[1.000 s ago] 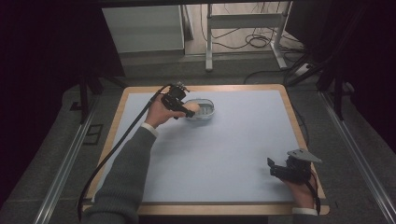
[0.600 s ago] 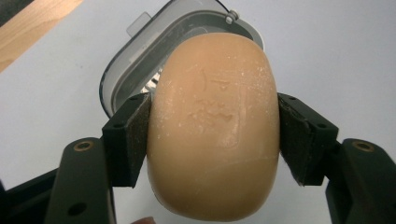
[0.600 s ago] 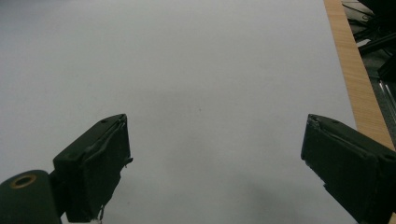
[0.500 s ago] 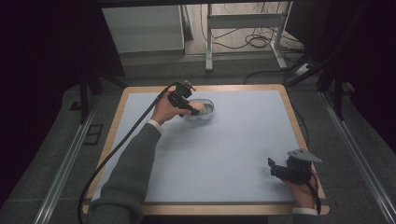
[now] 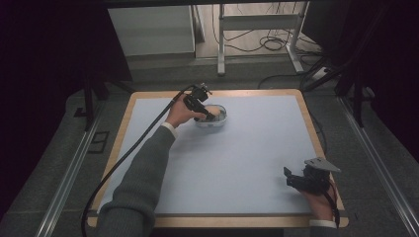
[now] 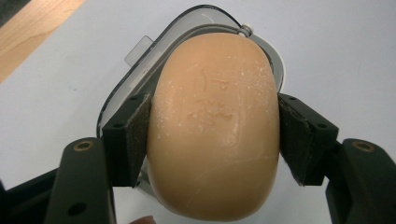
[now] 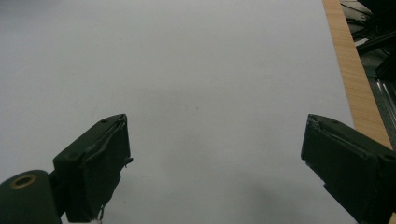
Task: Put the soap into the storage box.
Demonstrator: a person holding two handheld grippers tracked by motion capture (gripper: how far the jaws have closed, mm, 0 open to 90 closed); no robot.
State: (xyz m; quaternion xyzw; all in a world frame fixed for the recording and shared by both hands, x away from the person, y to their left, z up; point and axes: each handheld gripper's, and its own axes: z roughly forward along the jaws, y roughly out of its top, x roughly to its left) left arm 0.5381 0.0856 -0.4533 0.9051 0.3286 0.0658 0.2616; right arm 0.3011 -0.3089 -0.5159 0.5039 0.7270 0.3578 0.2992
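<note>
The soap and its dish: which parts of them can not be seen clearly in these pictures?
- Soap, left gripper view: its near end is cut off by the bottom edge; its sides lie behind the pads of the left gripper.
- Dish, same view: the soap covers its inside, so whether the soap rests in it cannot be told.
- High view: the stamped marks on the soap are too small to read; the gripper hides part of the dish.

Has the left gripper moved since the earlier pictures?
Yes. The left gripper, shut on the soap, moved right over the dish.
</note>
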